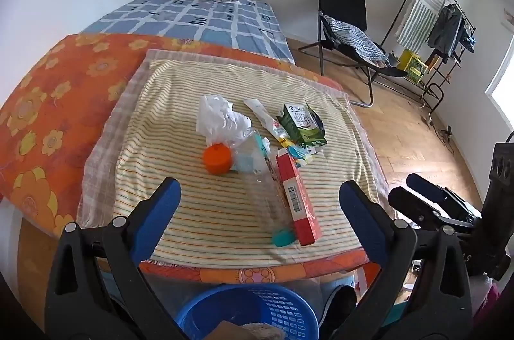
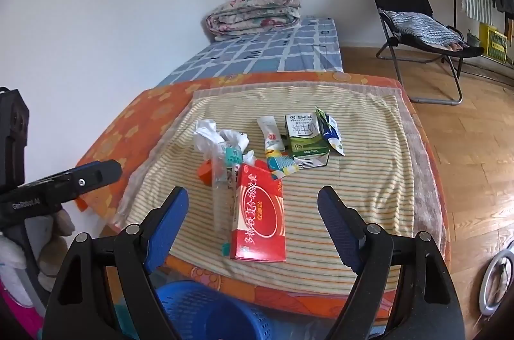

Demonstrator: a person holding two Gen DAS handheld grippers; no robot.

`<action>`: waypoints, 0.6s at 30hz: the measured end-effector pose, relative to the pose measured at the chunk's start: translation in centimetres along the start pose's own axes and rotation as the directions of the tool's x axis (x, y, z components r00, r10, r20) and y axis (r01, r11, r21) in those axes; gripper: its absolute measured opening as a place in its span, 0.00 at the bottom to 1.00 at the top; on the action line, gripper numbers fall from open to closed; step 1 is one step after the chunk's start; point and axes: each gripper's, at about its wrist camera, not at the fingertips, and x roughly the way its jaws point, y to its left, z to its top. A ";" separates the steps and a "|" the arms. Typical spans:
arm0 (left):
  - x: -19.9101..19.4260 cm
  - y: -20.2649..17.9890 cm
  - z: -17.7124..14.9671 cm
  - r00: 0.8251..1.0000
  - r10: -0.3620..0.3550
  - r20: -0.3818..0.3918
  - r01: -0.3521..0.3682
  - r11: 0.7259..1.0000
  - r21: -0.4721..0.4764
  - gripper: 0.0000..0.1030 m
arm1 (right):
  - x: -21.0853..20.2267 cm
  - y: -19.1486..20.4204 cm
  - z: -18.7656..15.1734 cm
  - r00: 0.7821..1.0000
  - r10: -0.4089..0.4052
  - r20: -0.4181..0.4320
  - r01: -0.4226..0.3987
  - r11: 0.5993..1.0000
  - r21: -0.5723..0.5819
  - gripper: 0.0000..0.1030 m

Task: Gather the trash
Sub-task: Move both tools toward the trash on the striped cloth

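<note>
Both views bright w/ soft daylight; in left wrist view a window [image 1: 502, 89] at far right is blown out white. Shadows weak, slight sheen on wood floor [image 2: 475, 147]. Heavy fisheye bending + dark vignette at corners; centre sharp, edges a bit soft.

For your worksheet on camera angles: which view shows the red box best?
The right wrist view: the red box shows its broad printed top. The left wrist view shows the red box edge-on, mainly its narrow barcode side.
</note>
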 end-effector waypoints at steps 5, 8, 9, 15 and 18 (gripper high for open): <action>0.1 0.1 0.1 1.000 -0.013 0.021 0.013 1.000 0.004 0.98 | 0.2 -0.2 0.0 1.000 -0.004 0.001 0.004 1.000 0.001 0.80; -0.1 0.0 -0.1 0.999 -0.002 0.034 0.001 1.000 0.006 0.98 | 0.3 -0.4 0.1 1.000 -0.008 0.006 0.008 1.000 0.003 0.80; -0.1 0.1 -0.1 0.999 0.000 0.034 0.000 1.000 0.007 0.98 | 0.3 -0.6 0.2 1.000 -0.009 0.008 0.009 1.000 0.006 0.80; -0.1 0.3 0.0 0.999 0.011 0.030 -0.011 1.000 0.010 0.98 | 0.1 -0.3 0.1 0.999 -0.032 0.008 0.032 0.999 0.005 0.80; -0.2 0.3 0.1 1.000 0.008 0.029 -0.008 1.000 0.005 0.98 | 0.2 -0.6 0.0 0.999 -0.044 -0.002 0.044 0.999 0.010 0.80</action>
